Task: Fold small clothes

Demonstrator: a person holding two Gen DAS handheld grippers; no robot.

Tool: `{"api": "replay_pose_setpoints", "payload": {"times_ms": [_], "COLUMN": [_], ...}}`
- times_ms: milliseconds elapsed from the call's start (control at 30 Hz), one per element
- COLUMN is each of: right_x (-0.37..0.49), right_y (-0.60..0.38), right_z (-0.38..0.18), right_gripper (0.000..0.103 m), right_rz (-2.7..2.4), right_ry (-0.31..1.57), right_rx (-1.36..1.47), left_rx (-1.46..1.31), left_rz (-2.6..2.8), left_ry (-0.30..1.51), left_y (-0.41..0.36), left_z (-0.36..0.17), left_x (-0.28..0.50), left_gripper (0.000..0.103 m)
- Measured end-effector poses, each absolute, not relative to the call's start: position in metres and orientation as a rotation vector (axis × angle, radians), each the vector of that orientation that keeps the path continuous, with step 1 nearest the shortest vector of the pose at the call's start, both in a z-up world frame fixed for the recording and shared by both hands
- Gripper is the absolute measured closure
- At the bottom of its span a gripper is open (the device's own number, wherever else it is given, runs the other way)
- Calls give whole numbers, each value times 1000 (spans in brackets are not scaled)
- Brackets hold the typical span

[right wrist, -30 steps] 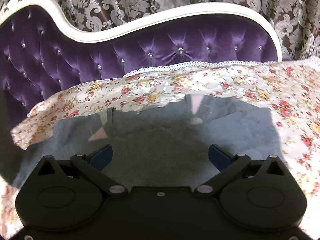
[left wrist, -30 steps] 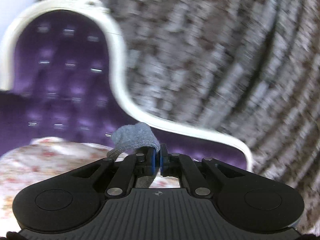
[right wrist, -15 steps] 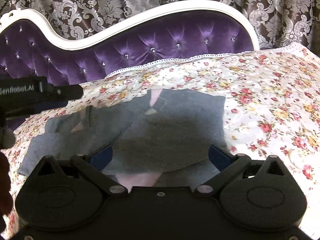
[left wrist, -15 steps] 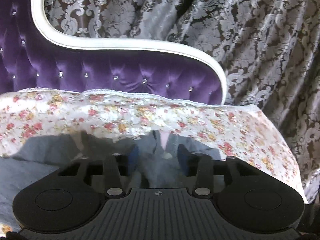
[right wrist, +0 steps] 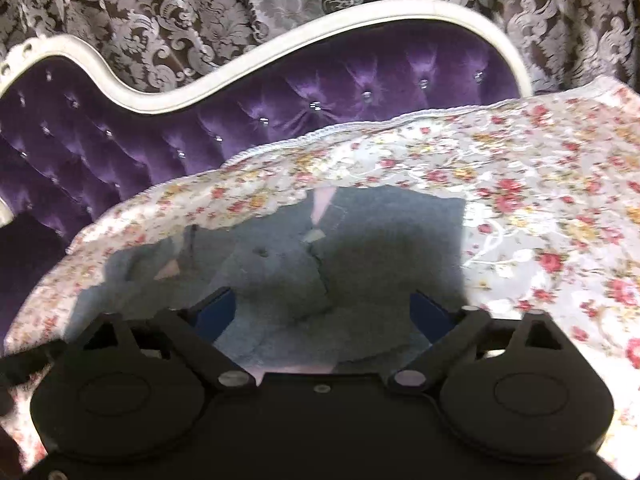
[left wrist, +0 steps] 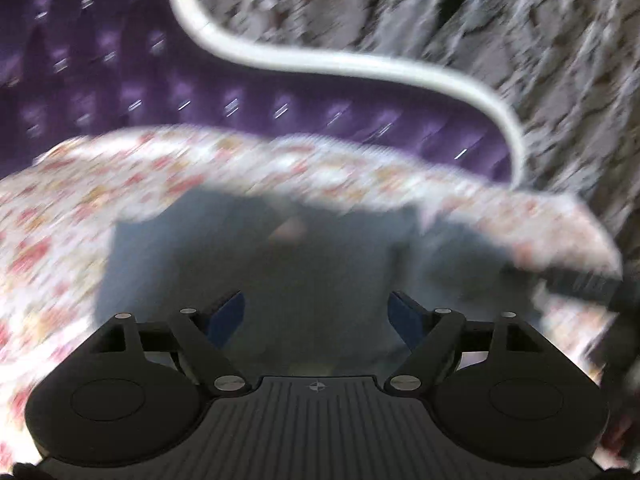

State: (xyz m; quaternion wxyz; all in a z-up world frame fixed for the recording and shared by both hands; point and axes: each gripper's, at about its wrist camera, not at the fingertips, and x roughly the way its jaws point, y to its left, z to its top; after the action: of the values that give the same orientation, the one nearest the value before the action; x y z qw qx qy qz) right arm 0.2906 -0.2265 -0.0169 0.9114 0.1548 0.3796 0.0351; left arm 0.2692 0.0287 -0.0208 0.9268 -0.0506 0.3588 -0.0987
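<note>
A small grey garment (right wrist: 360, 248) with pink lining at the neck lies flat on the floral sheet (right wrist: 540, 200), one part folded over its middle. In the blurred left wrist view the grey garment (left wrist: 280, 264) lies just ahead of my left gripper (left wrist: 316, 316). The left jaws are opening, with nothing pinched between the blue pads (left wrist: 226, 316). My right gripper (right wrist: 322, 312) hovers low over the garment's near edge. Its jaws are closing a little but still stand wide, and the pads (right wrist: 432, 312) press on nothing. The right gripper (left wrist: 580, 284) also shows as a dark shape at the right of the left wrist view.
A purple tufted headboard (right wrist: 280, 100) with a white curved frame (right wrist: 360, 20) rises behind the sheet, and patterned curtains (right wrist: 200, 12) hang behind it. Floral sheet spreads to the right of the garment.
My left gripper was shut on a grey fold held high. It has let go, opened and dropped toward the garment. The right gripper's jaws have narrowed slightly.
</note>
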Motion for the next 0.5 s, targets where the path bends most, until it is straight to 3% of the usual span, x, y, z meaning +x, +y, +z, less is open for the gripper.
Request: {"api": "replay_pose_setpoints", "payload": {"times_ms": [133, 200, 367, 500], "right_x": [301, 307, 318, 328], "right_y": [-228, -226, -218, -214], "right_z": [-21, -23, -31, -39], "right_gripper": [22, 22, 23, 23], "right_rz": [87, 85, 100, 89], "right_ry": [776, 778, 786, 805], "right_rx": [333, 317, 263, 241], "left_rx": [-83, -93, 64, -4], "left_rz": [-135, -117, -99, -118], "left_ry": [797, 812, 727, 728], "left_y": [39, 41, 19, 31], "left_z": [-52, -65, -76, -78], "left_x": [255, 252, 238, 239], "left_gripper": [21, 12, 1, 0]}}
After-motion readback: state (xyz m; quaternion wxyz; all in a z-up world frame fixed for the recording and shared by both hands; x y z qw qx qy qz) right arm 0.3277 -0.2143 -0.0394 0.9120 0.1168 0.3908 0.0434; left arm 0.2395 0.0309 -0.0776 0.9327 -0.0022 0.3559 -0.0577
